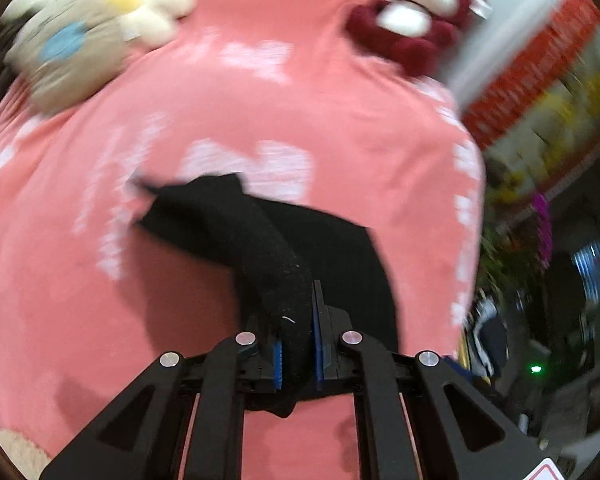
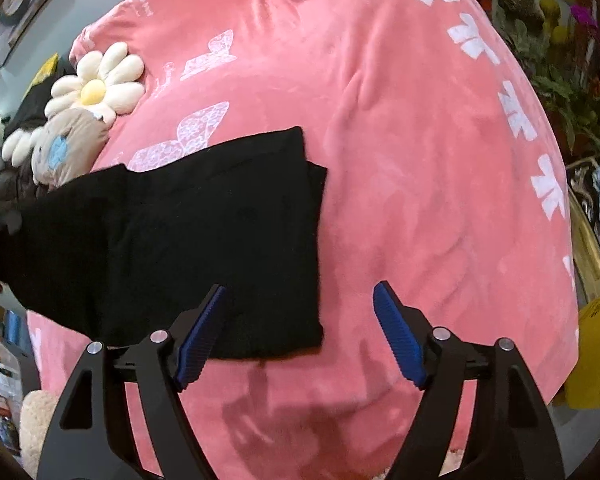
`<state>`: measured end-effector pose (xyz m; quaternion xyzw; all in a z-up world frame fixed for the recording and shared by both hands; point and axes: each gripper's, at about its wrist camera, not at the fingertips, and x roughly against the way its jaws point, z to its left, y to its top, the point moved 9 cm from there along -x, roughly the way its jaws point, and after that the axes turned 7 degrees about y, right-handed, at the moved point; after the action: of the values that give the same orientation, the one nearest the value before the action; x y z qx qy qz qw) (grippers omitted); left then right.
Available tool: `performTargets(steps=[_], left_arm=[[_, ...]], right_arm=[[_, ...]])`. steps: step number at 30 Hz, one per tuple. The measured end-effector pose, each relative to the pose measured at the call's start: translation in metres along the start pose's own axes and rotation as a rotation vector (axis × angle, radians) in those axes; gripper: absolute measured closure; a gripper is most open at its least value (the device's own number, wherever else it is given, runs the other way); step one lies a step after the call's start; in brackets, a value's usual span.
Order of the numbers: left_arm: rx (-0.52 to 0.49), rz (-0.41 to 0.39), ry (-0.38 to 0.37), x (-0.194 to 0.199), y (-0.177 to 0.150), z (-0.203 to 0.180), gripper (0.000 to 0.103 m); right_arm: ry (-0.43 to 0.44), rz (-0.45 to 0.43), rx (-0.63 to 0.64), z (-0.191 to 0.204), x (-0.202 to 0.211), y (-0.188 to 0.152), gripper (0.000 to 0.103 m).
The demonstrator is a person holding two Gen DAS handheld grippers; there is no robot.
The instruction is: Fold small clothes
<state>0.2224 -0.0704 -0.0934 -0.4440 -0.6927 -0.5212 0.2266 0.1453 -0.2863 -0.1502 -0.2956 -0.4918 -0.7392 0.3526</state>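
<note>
A small black garment [image 2: 204,240] lies on a pink blanket with white butterfly prints [image 2: 420,160]. In the left wrist view my left gripper [image 1: 296,344] is shut on a bunched edge of the black garment [image 1: 260,240] and holds it lifted off the blanket [image 1: 80,280]; the view is blurred. In the right wrist view my right gripper [image 2: 300,320] is open and empty, its blue pads [image 2: 398,336] just above the garment's near right corner. That end of the garment lies flat and looks folded double.
A daisy-shaped plush and a grey-brown plush toy [image 2: 80,120] sit at the blanket's left edge, also in the left wrist view [image 1: 92,28]. A dark red plush [image 1: 412,28] lies at the far edge. Plants [image 2: 560,60] and a yellow box [image 2: 596,352] stand to the right.
</note>
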Motion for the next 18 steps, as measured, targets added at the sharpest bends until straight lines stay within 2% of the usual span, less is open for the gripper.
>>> performTargets(steps=[3, 5, 9, 10, 11, 13, 15, 16, 17, 18], left_arm=[[-0.085, 0.016, -0.053, -0.015, -0.006, -0.06, 0.095], [-0.132, 0.034, -0.064, -0.03, -0.022, -0.087, 0.095], [-0.216, 0.135, -0.046, -0.088, -0.064, -0.129, 0.094], [-0.224, 0.183, -0.025, -0.113, -0.086, -0.132, 0.091], [-0.222, 0.227, 0.002, -0.133, -0.101, -0.131, 0.086], [-0.158, 0.297, 0.039, -0.154, -0.127, -0.117, 0.085], [-0.081, 0.246, 0.013, -0.143, -0.127, -0.11, 0.084], [-0.077, 0.216, 0.002, -0.132, -0.123, -0.109, 0.076], [-0.088, 0.181, 0.006, -0.117, -0.118, -0.108, 0.059], [-0.098, 0.152, 0.018, -0.104, -0.114, -0.106, 0.051]], right_arm=[[0.014, -0.007, -0.025, -0.011, 0.011, -0.005, 0.03], [0.013, 0.005, -0.044, -0.023, 0.017, -0.009, 0.03], [-0.003, 0.002, -0.074, -0.045, 0.03, -0.014, 0.03], [-0.007, -0.002, -0.076, -0.051, 0.033, -0.013, 0.03], [-0.007, -0.007, -0.084, -0.057, 0.036, -0.013, 0.03], [-0.009, -0.014, -0.101, -0.068, 0.041, -0.009, 0.03], [0.008, -0.025, -0.083, -0.068, 0.047, 0.0, 0.03], [0.016, -0.03, -0.062, -0.064, 0.048, 0.004, 0.03], [0.044, -0.031, -0.029, -0.054, 0.048, 0.012, 0.03], [0.07, -0.03, -0.007, -0.045, 0.046, 0.017, 0.029]])
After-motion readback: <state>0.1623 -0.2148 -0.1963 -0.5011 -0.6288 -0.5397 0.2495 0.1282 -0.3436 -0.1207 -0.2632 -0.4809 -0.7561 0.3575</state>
